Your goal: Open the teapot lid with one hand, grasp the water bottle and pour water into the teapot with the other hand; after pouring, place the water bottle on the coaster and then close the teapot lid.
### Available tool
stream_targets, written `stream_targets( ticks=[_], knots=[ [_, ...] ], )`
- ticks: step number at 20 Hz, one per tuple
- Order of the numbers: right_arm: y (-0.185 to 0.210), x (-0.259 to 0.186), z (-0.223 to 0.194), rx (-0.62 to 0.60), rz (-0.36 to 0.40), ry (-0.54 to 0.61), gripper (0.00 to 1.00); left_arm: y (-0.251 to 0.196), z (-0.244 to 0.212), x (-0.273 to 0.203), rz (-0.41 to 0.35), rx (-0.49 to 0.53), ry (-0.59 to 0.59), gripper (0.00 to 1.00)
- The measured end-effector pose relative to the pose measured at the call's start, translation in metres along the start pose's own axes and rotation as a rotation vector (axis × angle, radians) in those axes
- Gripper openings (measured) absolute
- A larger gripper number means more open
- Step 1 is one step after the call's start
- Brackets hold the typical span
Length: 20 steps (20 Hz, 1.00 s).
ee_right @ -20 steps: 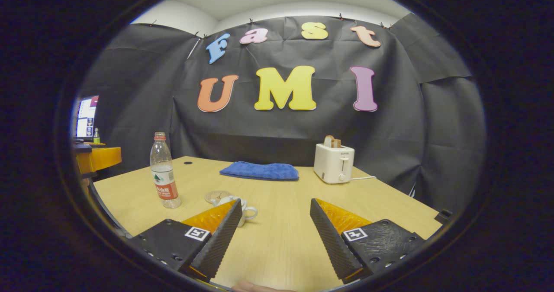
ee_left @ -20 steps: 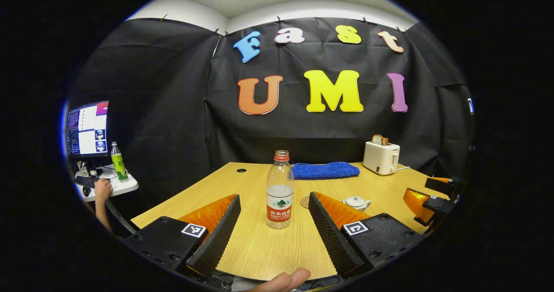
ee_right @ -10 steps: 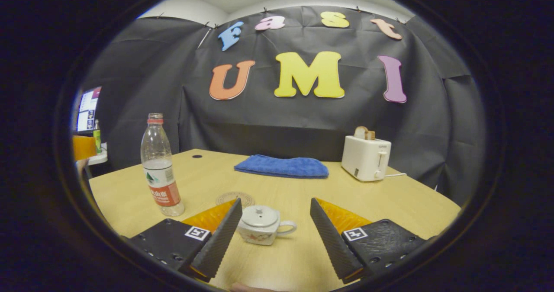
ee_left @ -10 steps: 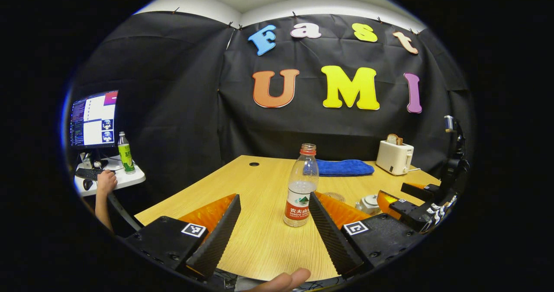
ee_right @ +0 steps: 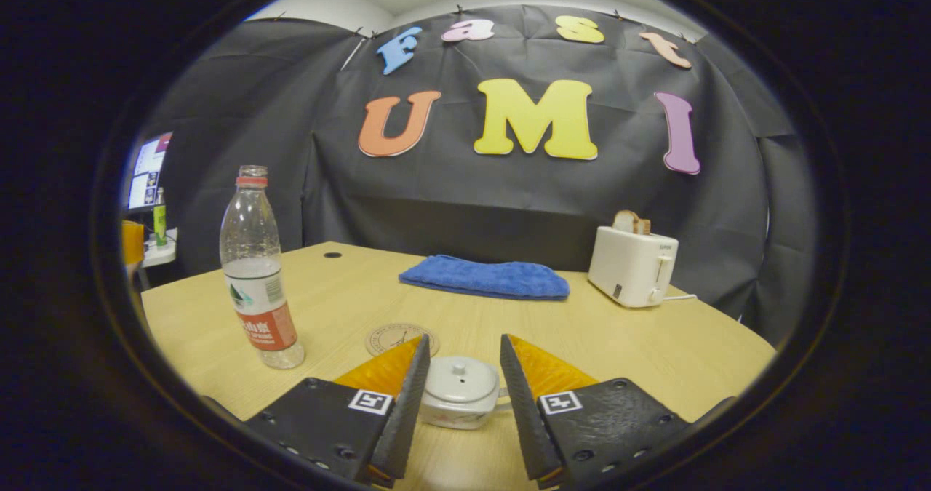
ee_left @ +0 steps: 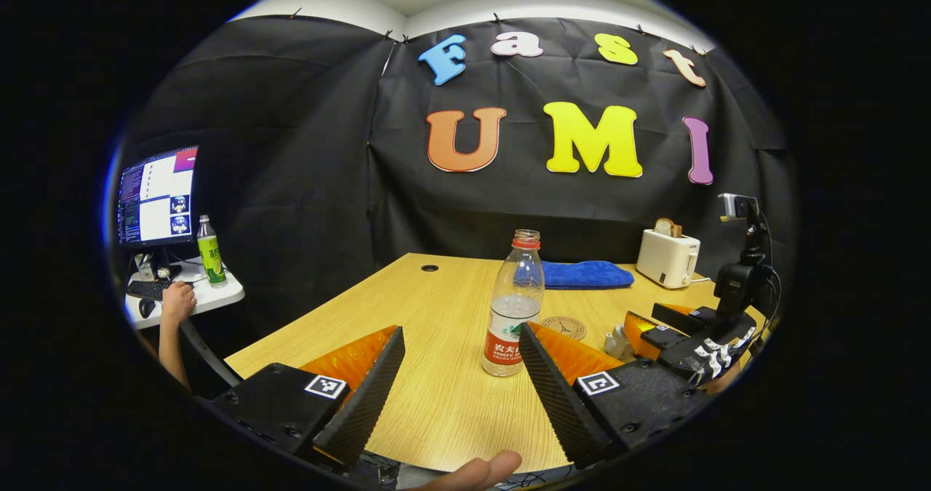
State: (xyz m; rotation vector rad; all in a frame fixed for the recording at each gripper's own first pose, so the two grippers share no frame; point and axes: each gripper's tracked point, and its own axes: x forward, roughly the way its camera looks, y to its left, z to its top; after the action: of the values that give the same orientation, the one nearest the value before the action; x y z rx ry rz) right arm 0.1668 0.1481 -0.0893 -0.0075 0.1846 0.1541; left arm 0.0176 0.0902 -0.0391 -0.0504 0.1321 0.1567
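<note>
The job has only just begun. Nothing is poured, and the lid (ee_right: 458,372) sits on the teapot (ee_right: 460,398).

Close up, the right gripper (ee_right: 457,374) has a finger on each side of the small white teapot, with gaps showing, so it is released and holds nothing. The left gripper (ee_left: 462,356) is spread wide and empty. Just past its tips stands the water bottle (ee_left: 513,305), clear, upright, uncapped, part full. The round coaster (ee_right: 398,338) lies bare on the wood surface (ee_right: 654,345), just behind the teapot.
</note>
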Motion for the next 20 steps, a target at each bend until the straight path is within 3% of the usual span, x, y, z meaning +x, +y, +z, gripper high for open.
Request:
stream_targets(
  ticks=[1,2,5,6,7,11,12,20],
  knots=[
    [0.001,0.003,-0.003,0.013,0.005,0.015,0.55,0.000,0.001,0.000,0.000,-0.001,-0.002,0.99],
    [0.002,0.005,-0.004,0.026,0.011,0.018,0.44,0.000,0.002,-0.001,-0.002,-0.003,-0.004,0.99],
    [0.004,0.006,-0.003,0.018,0.018,0.019,0.41,0.000,0.000,0.001,-0.002,-0.005,-0.002,0.99],
    [0.009,0.007,-0.006,0.013,0.032,0.020,0.25,0.000,0.000,0.002,-0.003,-0.004,0.001,0.99],
    [0.013,0.006,-0.006,0.007,0.042,0.027,0.21,-0.001,-0.002,0.002,-0.004,-0.002,0.004,1.00],
    [0.004,0.008,-0.004,0.015,0.037,0.026,0.18,-0.003,-0.004,0.003,-0.012,-0.004,0.005,0.99],
    [0.003,0.009,-0.005,0.025,0.043,0.025,0.04,-0.004,-0.005,0.004,-0.015,-0.007,0.006,0.99],
    [0.005,0.010,0.001,0.053,0.063,0.029,0.00,-0.018,-0.011,0.017,-0.085,-0.048,-0.020,0.99]
  ],
)
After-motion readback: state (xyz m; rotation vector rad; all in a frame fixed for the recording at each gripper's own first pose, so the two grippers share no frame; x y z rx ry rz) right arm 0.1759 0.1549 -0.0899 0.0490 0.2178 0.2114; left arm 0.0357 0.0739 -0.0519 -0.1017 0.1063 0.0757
